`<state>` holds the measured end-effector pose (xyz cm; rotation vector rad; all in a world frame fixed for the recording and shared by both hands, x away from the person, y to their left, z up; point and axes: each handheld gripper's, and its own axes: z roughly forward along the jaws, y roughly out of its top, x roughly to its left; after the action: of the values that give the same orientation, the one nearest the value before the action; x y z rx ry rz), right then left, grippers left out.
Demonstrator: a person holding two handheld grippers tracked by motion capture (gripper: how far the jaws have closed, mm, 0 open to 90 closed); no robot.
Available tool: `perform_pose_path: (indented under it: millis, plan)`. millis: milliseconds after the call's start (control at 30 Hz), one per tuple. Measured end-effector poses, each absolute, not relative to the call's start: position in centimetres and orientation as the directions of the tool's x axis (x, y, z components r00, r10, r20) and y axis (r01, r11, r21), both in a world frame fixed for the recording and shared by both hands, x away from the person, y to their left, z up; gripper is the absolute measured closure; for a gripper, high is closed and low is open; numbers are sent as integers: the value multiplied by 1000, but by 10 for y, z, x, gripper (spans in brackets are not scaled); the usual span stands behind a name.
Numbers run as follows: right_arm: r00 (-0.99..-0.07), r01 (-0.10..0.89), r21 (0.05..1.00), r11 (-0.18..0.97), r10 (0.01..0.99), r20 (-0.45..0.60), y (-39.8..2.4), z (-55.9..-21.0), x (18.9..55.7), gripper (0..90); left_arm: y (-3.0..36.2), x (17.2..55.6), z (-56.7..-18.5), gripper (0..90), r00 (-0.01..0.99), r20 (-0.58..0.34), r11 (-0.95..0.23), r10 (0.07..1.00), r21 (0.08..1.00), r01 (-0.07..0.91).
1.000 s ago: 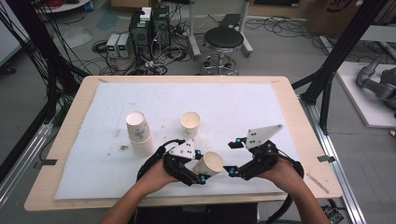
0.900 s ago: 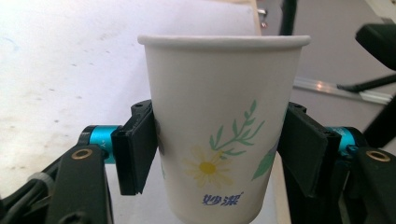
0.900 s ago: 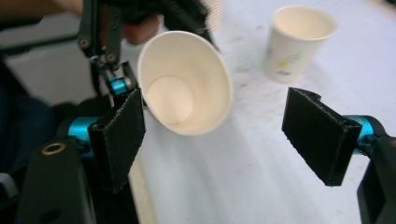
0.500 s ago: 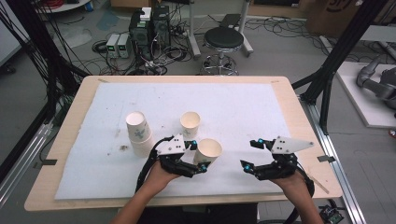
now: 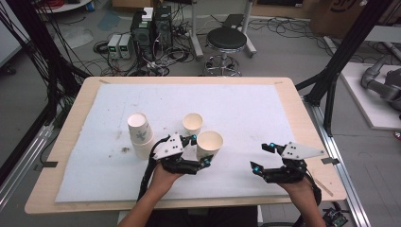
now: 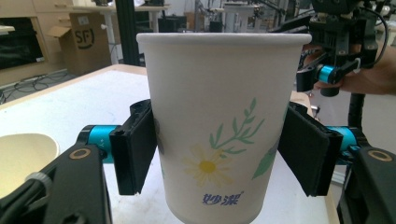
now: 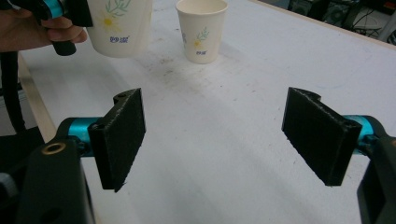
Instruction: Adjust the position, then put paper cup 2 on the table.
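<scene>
Hands have drawn apart: your right gripper (image 5: 257, 157) has pulled back to the near right, jaws wide on nothing. Your left gripper (image 5: 197, 150) stays clamped on the upright paper cup (image 5: 209, 144), just beside the second cup (image 5: 192, 123). Both cups look empty inside. Stacked cups (image 5: 140, 135) stand left of them on the white mat (image 5: 246, 109).

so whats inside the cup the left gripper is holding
From the high view the held cup looks empty as far down its pale inner wall as shows. Its bottom is hidden by the rim angle.
</scene>
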<state>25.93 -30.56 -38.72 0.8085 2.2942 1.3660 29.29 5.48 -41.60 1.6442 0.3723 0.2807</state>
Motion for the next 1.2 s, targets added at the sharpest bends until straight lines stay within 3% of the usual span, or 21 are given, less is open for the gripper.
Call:
perform_pose_path:
  millis: [667,1200]
  plan:
    - [-749,289,890,352,662,-19,-313,-386,257,220,36,306,-413,313,903,-21,-63,429,997,53]
    - [-728,303,888,345,685,-19,-320,-389,255,219,-8,330,-428,314,879,-19,-88,476,994,69]
